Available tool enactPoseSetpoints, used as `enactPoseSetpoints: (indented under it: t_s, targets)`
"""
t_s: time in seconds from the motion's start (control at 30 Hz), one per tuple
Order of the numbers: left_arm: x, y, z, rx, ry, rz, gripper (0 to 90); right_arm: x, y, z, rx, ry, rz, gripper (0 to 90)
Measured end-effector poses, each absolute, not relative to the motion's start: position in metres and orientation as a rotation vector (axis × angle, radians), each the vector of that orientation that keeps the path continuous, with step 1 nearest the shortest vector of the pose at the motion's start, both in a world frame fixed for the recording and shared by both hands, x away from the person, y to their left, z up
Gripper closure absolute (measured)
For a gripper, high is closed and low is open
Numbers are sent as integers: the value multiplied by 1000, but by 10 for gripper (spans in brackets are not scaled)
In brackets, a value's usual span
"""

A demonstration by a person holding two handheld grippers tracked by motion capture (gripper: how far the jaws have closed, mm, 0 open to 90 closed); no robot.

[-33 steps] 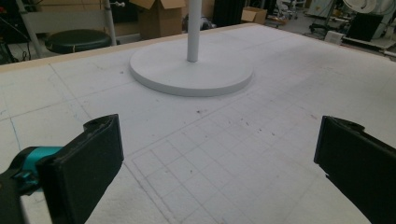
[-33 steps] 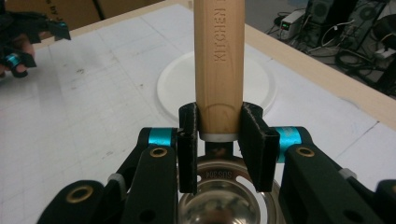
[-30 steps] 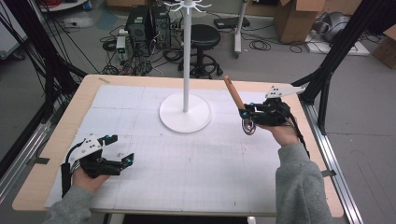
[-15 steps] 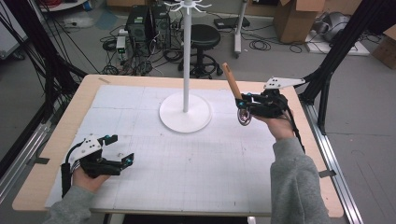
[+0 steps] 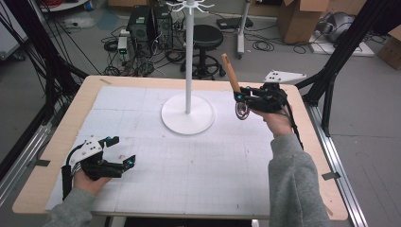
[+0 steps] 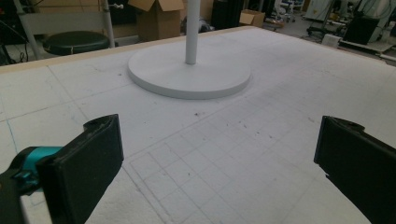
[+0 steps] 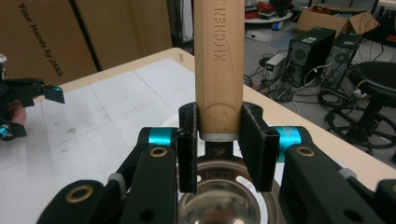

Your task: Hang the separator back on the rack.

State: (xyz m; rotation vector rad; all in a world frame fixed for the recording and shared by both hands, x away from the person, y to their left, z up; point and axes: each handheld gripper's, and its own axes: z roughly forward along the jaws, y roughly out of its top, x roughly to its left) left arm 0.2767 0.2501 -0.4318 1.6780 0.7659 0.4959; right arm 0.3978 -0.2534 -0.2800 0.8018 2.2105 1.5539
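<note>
A grey floor fills the right side and top of the frame. At upper centre stand a black stool and dark computer towers among tangled cables. Cardboard boxes sit at upper right, and black frame struts cross both upper corners.

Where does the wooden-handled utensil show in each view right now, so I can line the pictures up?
High view: wooden-handled utensil right of centre, clamped in the right gripper, handle up.
Left gripper view: no utensil here.
Right gripper view: handle centre, rising between the jaws.
Shared landmark: the left gripper.
</note>
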Motion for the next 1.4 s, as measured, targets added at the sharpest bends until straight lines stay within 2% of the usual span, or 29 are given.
enactPoseSetpoints:
  t_s: [1.4]
  targets:
    - [275,252,-430,1665,772,483,18,410,-221,-236,783,2056,1675,695]
